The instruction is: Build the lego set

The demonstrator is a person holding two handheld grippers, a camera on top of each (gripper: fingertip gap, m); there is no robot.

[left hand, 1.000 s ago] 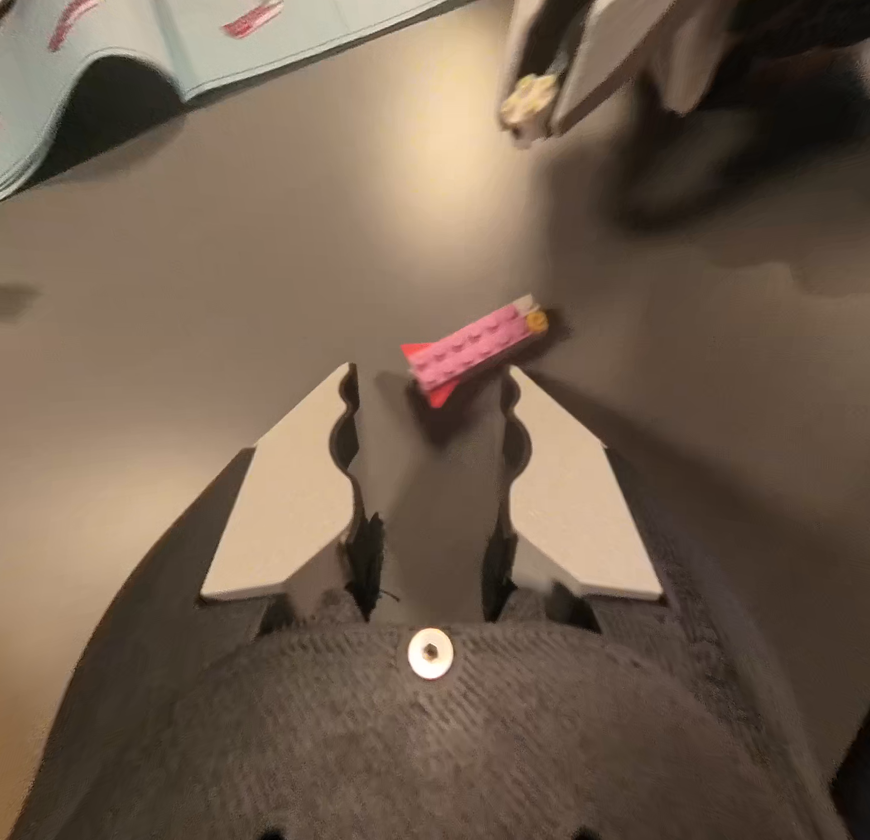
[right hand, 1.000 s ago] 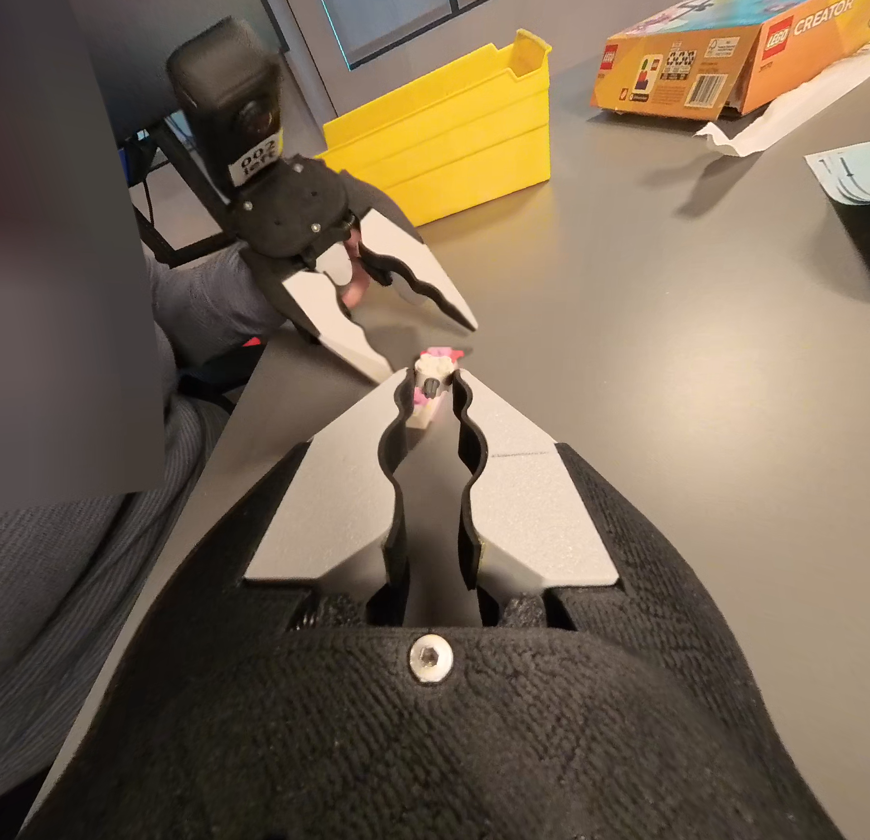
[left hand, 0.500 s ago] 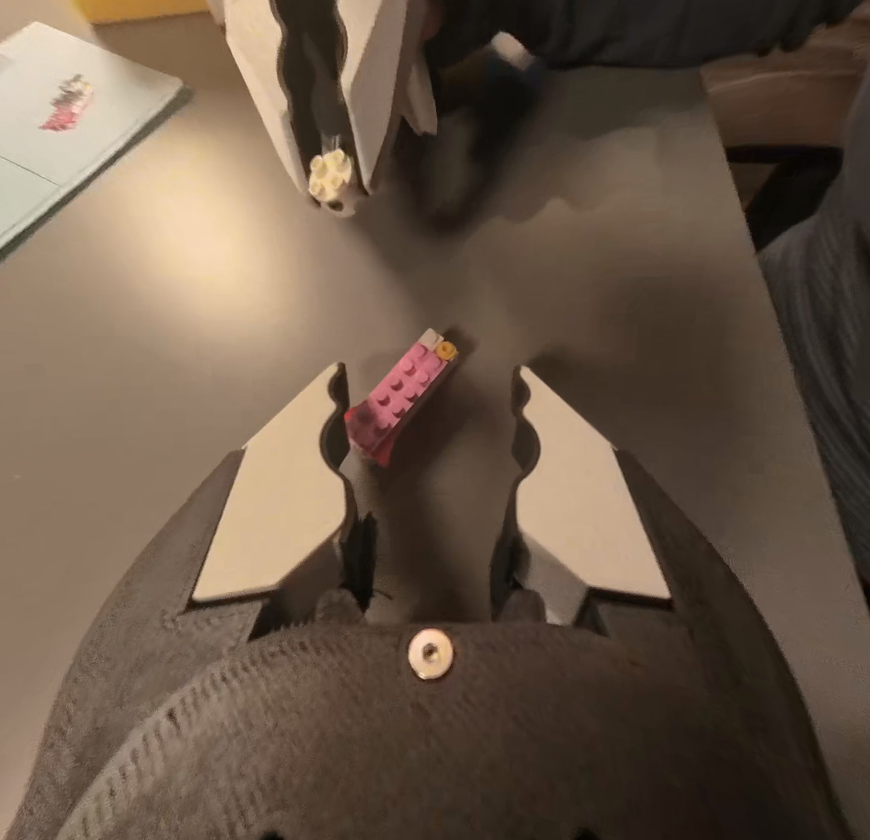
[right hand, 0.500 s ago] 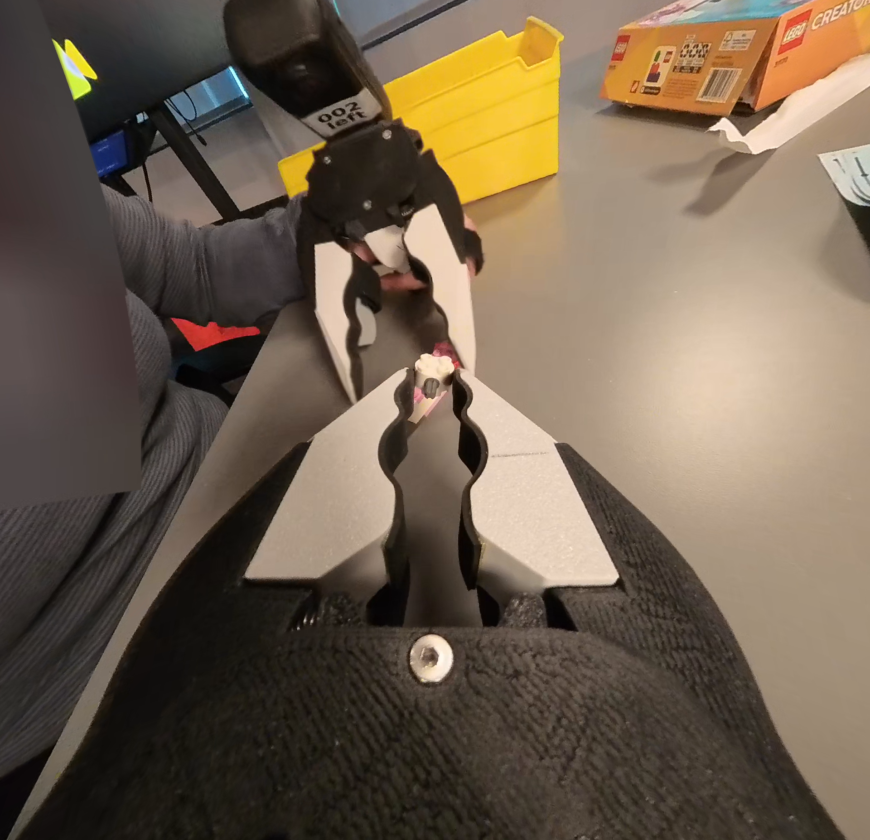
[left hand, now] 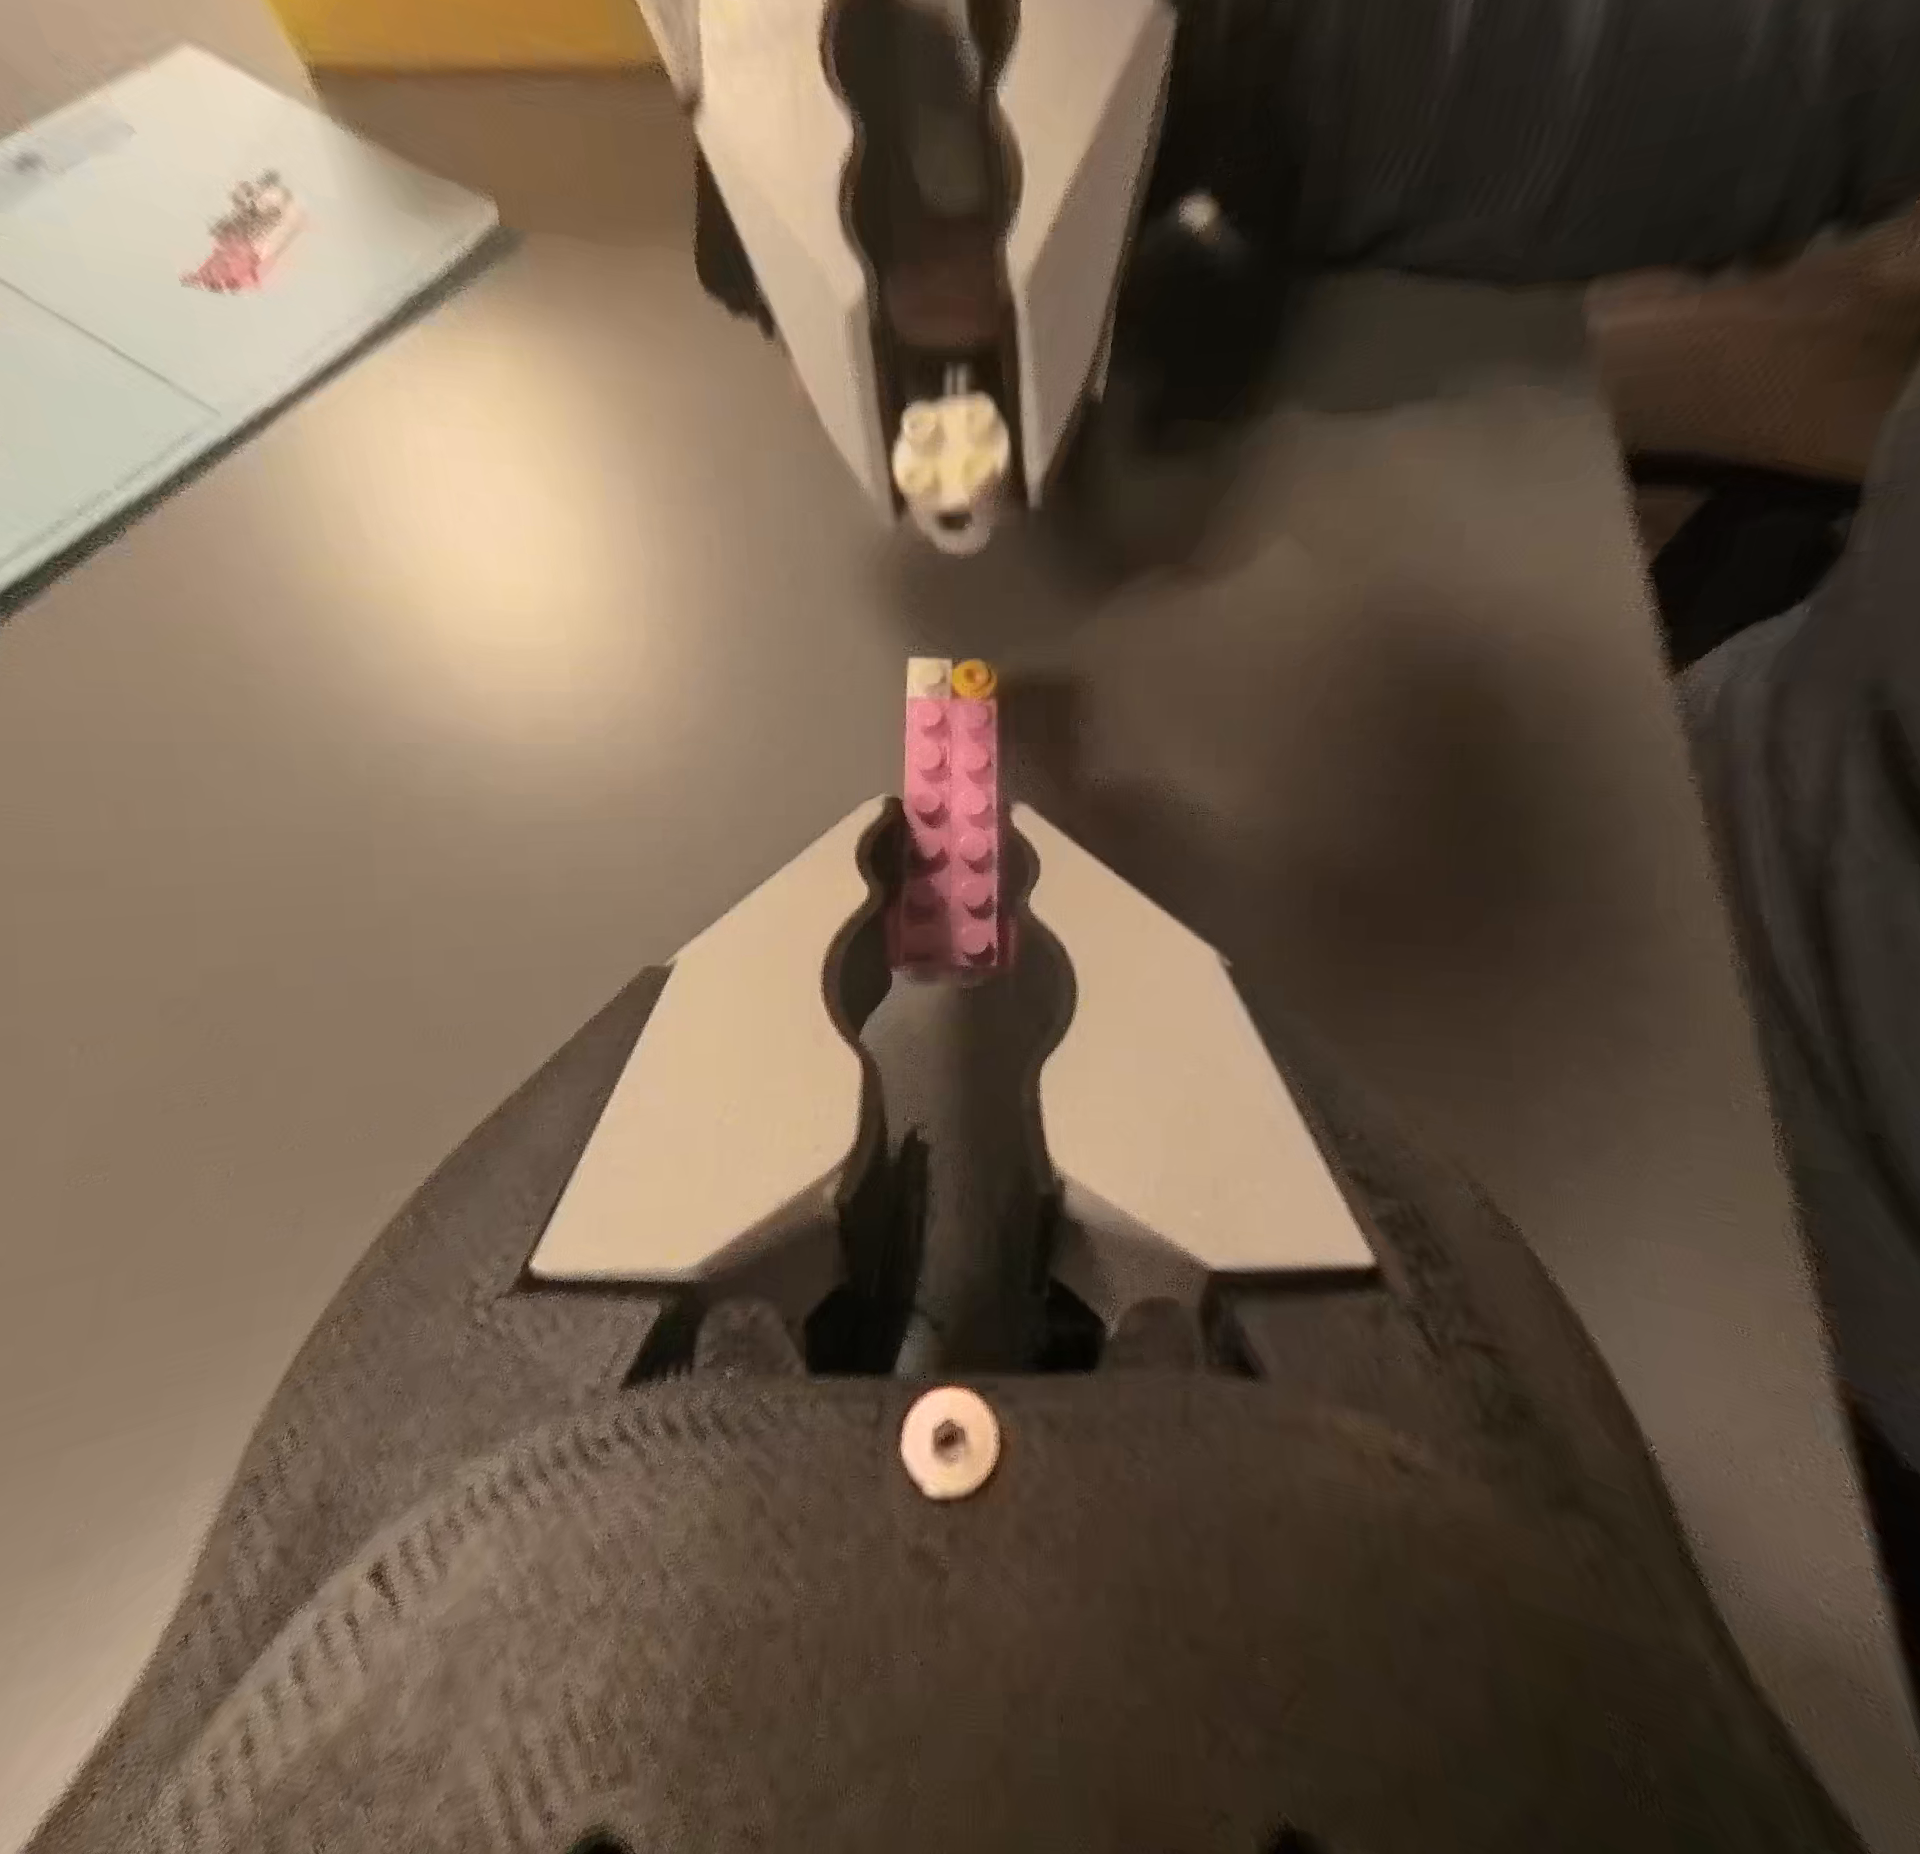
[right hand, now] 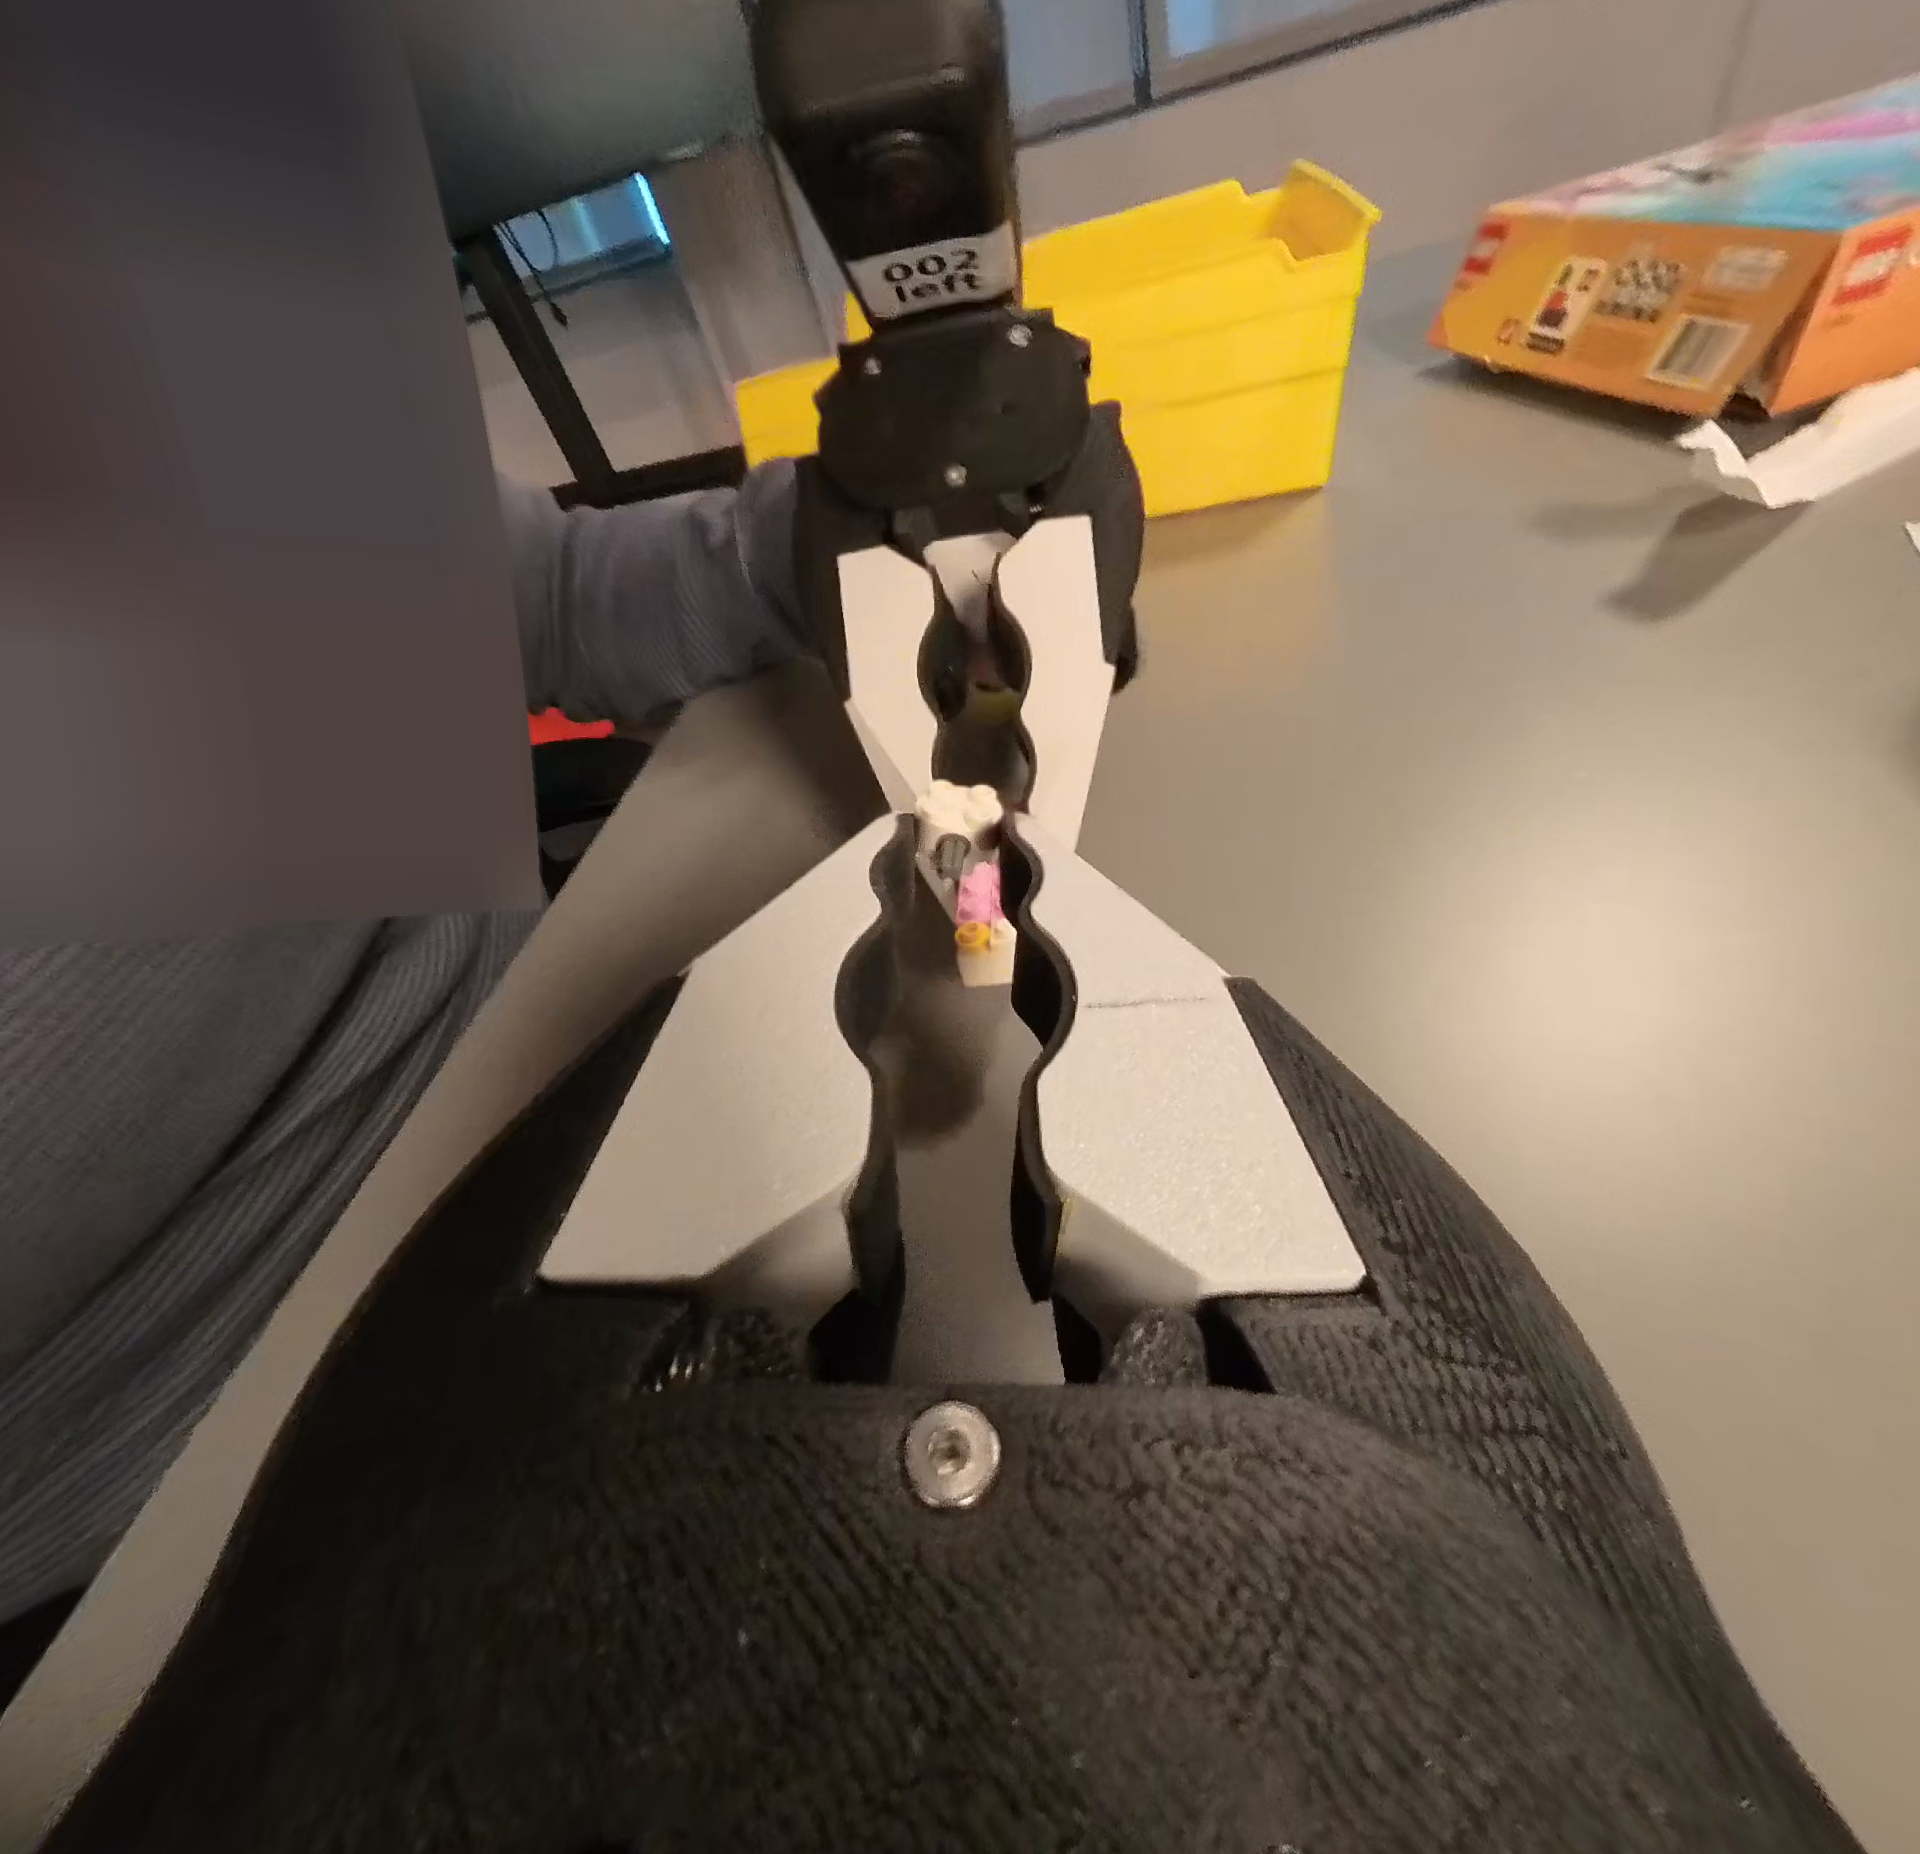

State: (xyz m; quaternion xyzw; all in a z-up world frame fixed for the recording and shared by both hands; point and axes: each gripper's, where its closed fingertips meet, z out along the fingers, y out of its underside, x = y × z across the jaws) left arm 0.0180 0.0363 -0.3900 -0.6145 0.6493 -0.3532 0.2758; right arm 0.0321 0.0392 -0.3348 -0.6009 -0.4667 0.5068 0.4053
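Note:
My left gripper (left hand: 951,817) is shut on the near end of a long pink brick assembly (left hand: 951,755). The assembly points forward and carries a small white piece and a small orange round piece (left hand: 975,678) at its far tip. My right gripper (right hand: 961,830) is shut on a white round brick (right hand: 961,807) with a grey peg on its side. The two grippers face each other tip to tip over the grey table (left hand: 416,765). In the left wrist view the white round brick (left hand: 951,454) sits just beyond the pink assembly's far end. In the right wrist view the pink assembly (right hand: 980,895) shows below my fingertips.
A yellow bin (right hand: 1226,350) stands behind the left gripper. An orange toy box (right hand: 1662,287) and white paper (right hand: 1787,454) lie at the far right. A pale blue booklet (left hand: 156,277) lies on the table. A person's grey sleeve (right hand: 644,599) is at the table's left edge. The grippers' ends are close to 6 cm from one another.
My left gripper swung round to line up with the pink assembly lying on the table and closed on it. My right gripper kept its hold on the white round brick and now faces the left one.

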